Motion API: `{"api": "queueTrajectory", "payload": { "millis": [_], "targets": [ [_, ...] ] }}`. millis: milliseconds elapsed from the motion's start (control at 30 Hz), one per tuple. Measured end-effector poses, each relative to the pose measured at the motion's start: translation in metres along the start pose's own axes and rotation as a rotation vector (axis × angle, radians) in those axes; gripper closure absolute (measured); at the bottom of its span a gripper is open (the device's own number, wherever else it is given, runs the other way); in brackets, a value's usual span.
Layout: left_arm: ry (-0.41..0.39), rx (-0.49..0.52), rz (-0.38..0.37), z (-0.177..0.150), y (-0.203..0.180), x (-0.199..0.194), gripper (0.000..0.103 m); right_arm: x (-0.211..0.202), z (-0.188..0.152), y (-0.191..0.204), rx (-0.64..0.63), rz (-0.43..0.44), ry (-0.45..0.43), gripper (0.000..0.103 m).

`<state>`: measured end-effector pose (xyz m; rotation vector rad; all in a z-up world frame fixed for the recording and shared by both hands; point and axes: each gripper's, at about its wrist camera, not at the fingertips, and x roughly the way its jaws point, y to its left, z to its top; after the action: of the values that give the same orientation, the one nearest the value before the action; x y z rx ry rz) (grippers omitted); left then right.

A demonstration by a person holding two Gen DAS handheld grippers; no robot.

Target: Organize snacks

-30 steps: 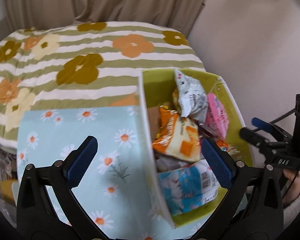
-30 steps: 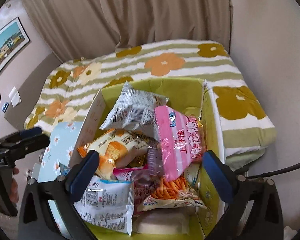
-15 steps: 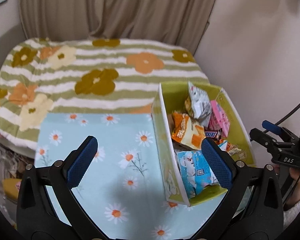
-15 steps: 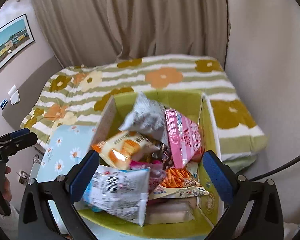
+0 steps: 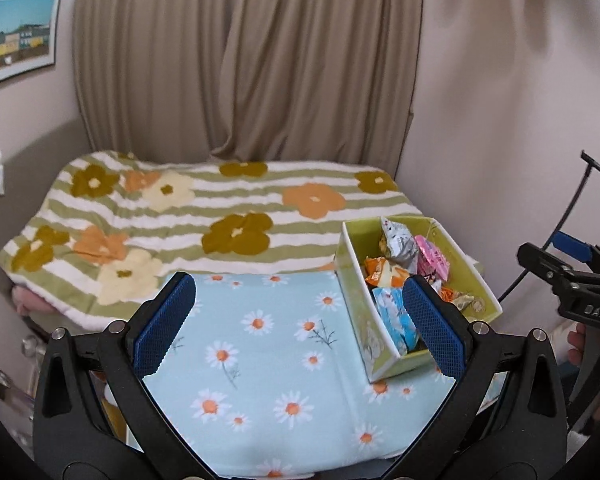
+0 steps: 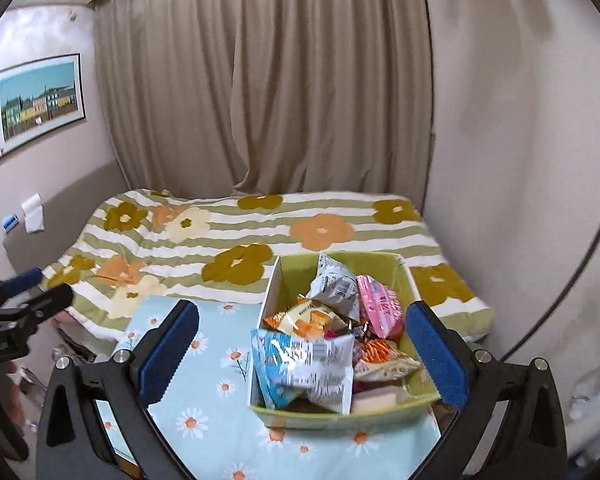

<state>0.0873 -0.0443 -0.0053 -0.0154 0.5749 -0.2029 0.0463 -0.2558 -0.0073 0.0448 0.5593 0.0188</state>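
A green box (image 6: 404, 276) full of snack packets stands on the light blue daisy cloth (image 6: 216, 412); it also shows in the left wrist view (image 5: 356, 312). Among the packets are a blue-white one (image 6: 304, 368), an orange one (image 6: 304, 318), a silver one (image 6: 334, 284) and a pink one (image 6: 380, 310). My right gripper (image 6: 302, 356) is open and empty, raised above and in front of the box. My left gripper (image 5: 298, 330) is open and empty, raised above the cloth, left of the box (image 5: 472, 276).
A bed with a striped flower blanket (image 5: 220, 216) lies behind the cloth. Beige curtains (image 5: 244, 60) hang at the back and a wall (image 5: 500, 120) stands on the right. The right gripper shows in the left wrist view (image 5: 556, 260).
Both grippers have pulled up and back from the box, so it looks smaller and more of the room shows. Both stay open and empty.
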Motion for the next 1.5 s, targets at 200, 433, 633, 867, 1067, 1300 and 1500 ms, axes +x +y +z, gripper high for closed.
{"api": "queueTrajectory", "payload": {
  "millis": [200, 433, 633, 867, 1067, 1300, 1500],
  "targets": [
    [-0.038, 0.011, 0.01, -0.022, 0.011, -0.033, 0.0, -0.02, -0.021, 0.014, 0.009, -0.042, -0.018, 0.0],
    [-0.046, 0.025, 0.004, -0.03, 0.014, -0.041, 0.0, -0.031, -0.027, 0.02, 0.009, -0.064, -0.025, 0.0],
    [-0.038, 0.021, -0.004, -0.032, 0.015, -0.04, 0.0, -0.03, -0.026, 0.021, 0.008, -0.063, -0.022, 0.0],
    [-0.033, 0.022, 0.01, -0.033, 0.018, -0.039, 0.0, -0.028, -0.026, 0.025, 0.009, -0.065, -0.022, 0.0],
    [-0.031, 0.026, 0.015, -0.033, 0.018, -0.037, 0.0, -0.026, -0.026, 0.029, 0.015, -0.067, -0.025, 0.0],
    [-0.032, 0.029, 0.024, -0.034, 0.019, -0.034, 0.0, -0.024, -0.024, 0.028, 0.025, -0.059, -0.022, 0.0],
    [-0.028, 0.02, 0.018, -0.033, 0.02, -0.031, 0.0, -0.023, -0.024, 0.027, 0.023, -0.064, -0.018, 0.0]
  ]
}}
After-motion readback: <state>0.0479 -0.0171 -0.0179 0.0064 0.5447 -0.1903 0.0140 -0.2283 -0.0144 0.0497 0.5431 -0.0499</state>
